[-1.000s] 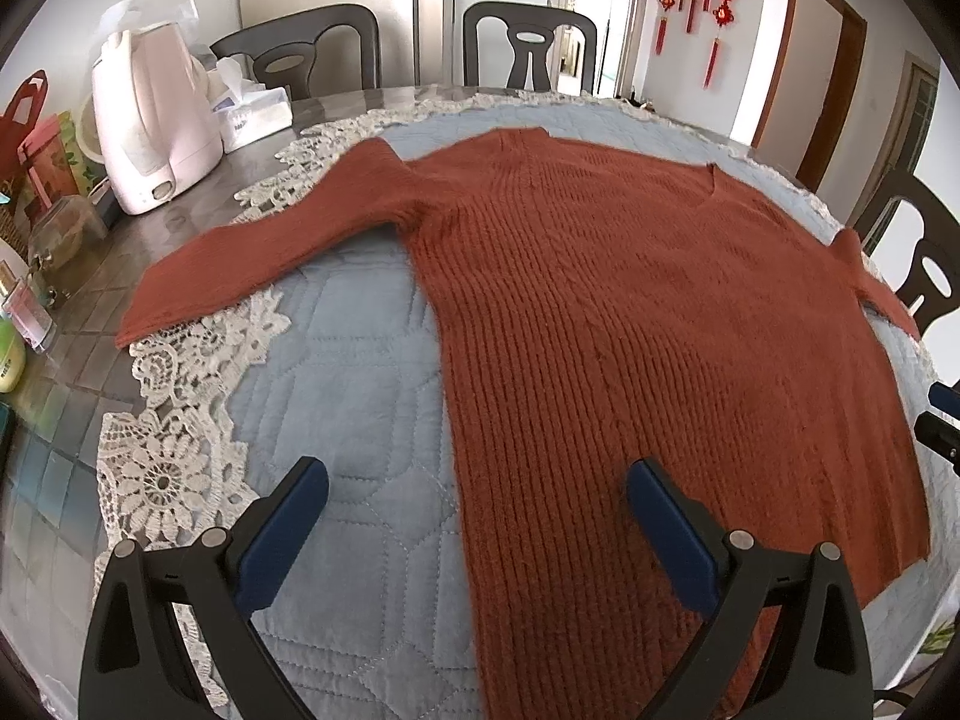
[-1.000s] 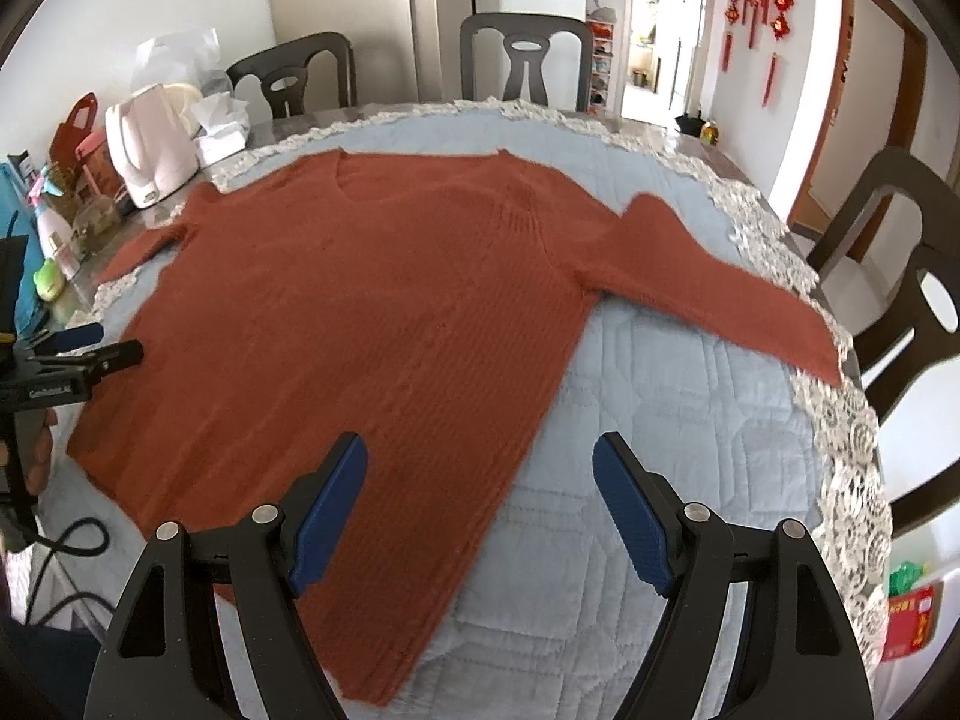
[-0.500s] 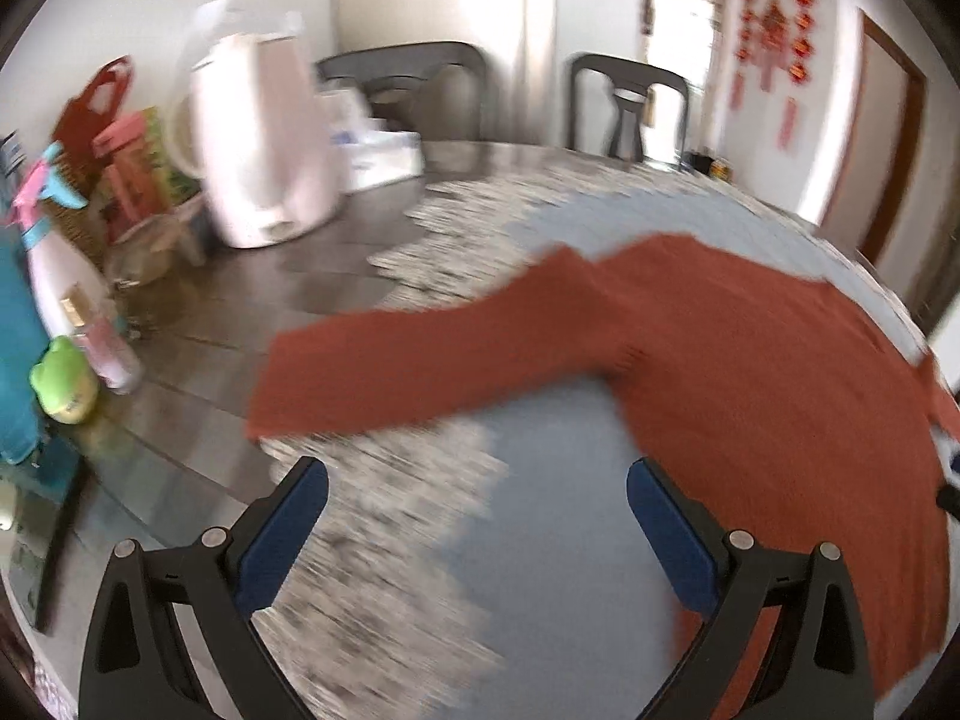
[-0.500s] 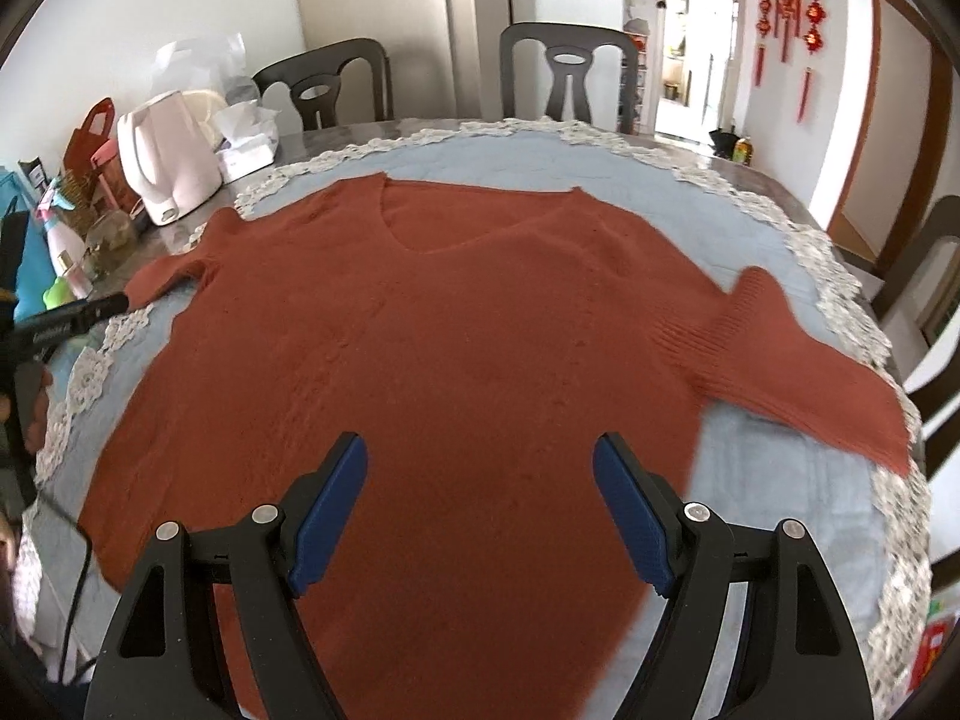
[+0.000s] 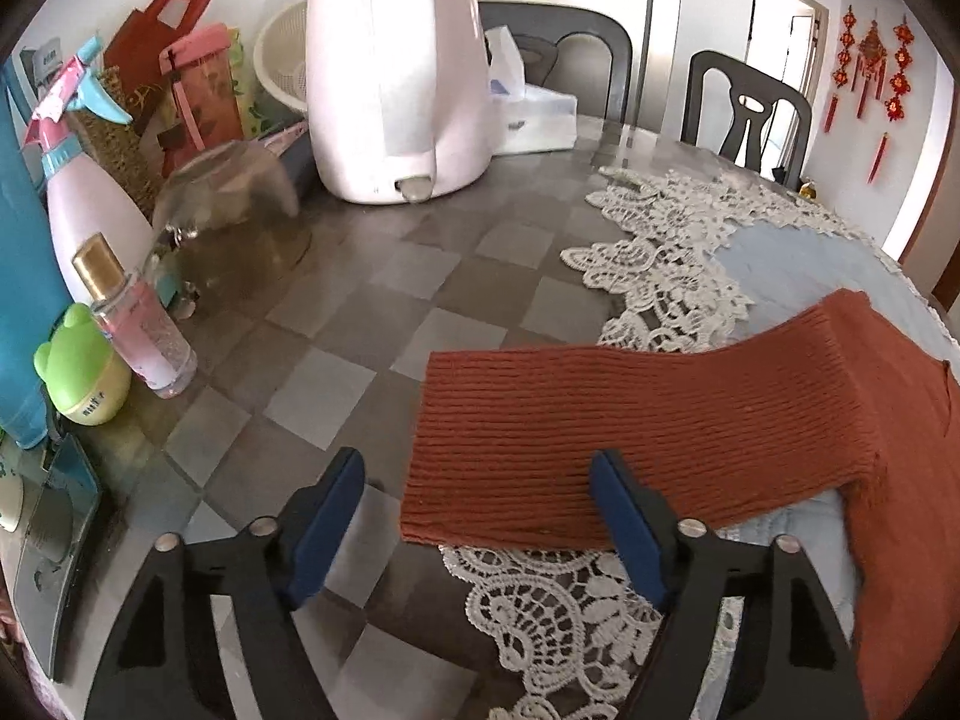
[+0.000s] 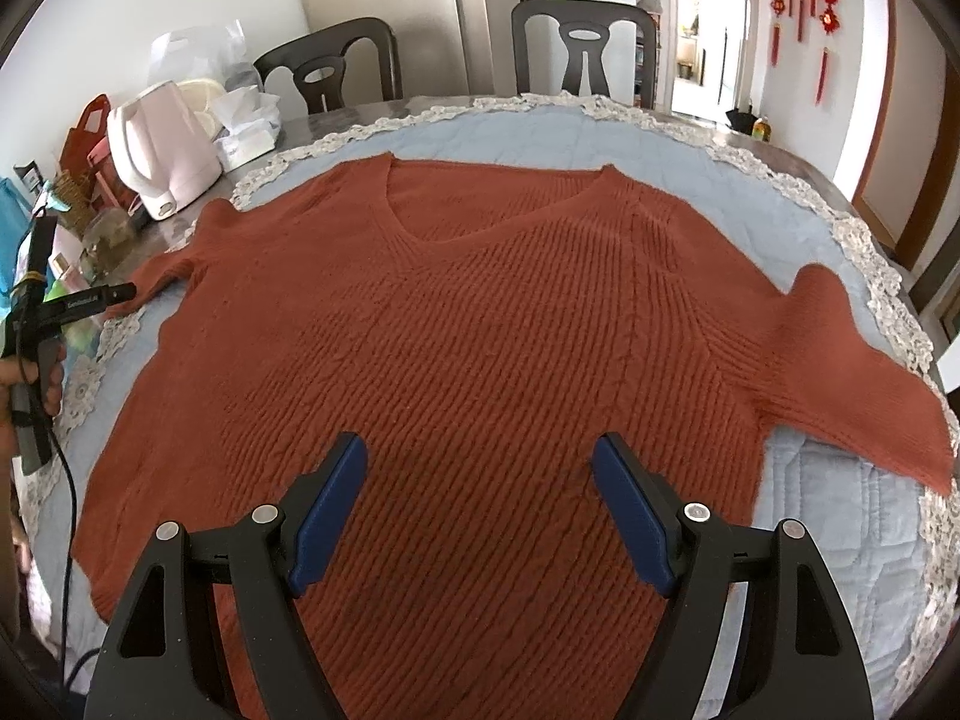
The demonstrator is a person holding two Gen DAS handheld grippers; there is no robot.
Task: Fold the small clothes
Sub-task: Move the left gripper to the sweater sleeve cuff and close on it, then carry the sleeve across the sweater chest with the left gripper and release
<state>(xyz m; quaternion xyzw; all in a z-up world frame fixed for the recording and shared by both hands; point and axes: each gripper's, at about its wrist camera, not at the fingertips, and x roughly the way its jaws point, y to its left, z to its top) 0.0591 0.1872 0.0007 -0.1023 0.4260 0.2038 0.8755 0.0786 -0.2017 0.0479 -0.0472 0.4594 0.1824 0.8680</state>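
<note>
A rust-red knit V-neck sweater [image 6: 480,348] lies flat, front up, on a blue quilted mat [image 6: 840,516], both sleeves spread out. In the left wrist view its left sleeve [image 5: 600,420] reaches onto the bare tabletop, cuff end near me. My left gripper [image 5: 480,498] is open, low over the cuff; the right finger sits over the cuff, the left finger over the bare table. It also shows in the right wrist view [image 6: 90,300] at the sleeve end. My right gripper [image 6: 480,492] is open and empty above the sweater's lower body.
A pink-white kettle [image 5: 396,66], a glass jar [image 5: 234,210], a spray bottle [image 5: 84,204], a small pink bottle [image 5: 144,330], a green frog tub [image 5: 84,372] and a tissue box [image 5: 534,120] crowd the table's left side. Lace trim [image 5: 660,264] edges the mat. Dark chairs [image 6: 582,48] stand behind.
My left gripper swung left and dropped down to the left sleeve's cuff. My right gripper shifted left, from the sweater's right hem edge to over its lower middle. Both stayed open.
</note>
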